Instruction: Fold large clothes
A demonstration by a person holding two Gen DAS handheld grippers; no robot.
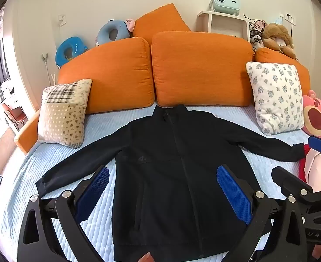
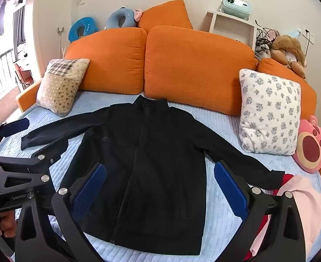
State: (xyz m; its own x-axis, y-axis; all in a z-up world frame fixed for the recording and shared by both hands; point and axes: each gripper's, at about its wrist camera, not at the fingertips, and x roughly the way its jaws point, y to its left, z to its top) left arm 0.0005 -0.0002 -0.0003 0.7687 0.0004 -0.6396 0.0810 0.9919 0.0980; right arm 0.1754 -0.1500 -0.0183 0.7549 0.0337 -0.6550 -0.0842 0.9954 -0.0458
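A black zip jacket (image 1: 171,174) lies flat, front up, on the pale blue quilted bed (image 1: 99,120), collar toward the orange cushions, both sleeves spread out. It also shows in the right wrist view (image 2: 147,170). My left gripper (image 1: 162,194) is open and empty, hovering above the jacket's lower half. My right gripper (image 2: 159,190) is open and empty above the jacket's lower half too. The right gripper shows at the right edge of the left wrist view (image 1: 320,150), and the left gripper at the left edge of the right wrist view (image 2: 14,128).
Orange back cushions (image 1: 199,69) line the far side. A patchwork pillow (image 1: 64,113) lies at the left, a floral pillow (image 1: 276,98) and pink paw plush (image 1: 315,118) at the right. Pink and red clothes (image 2: 295,200) lie by the right sleeve cuff.
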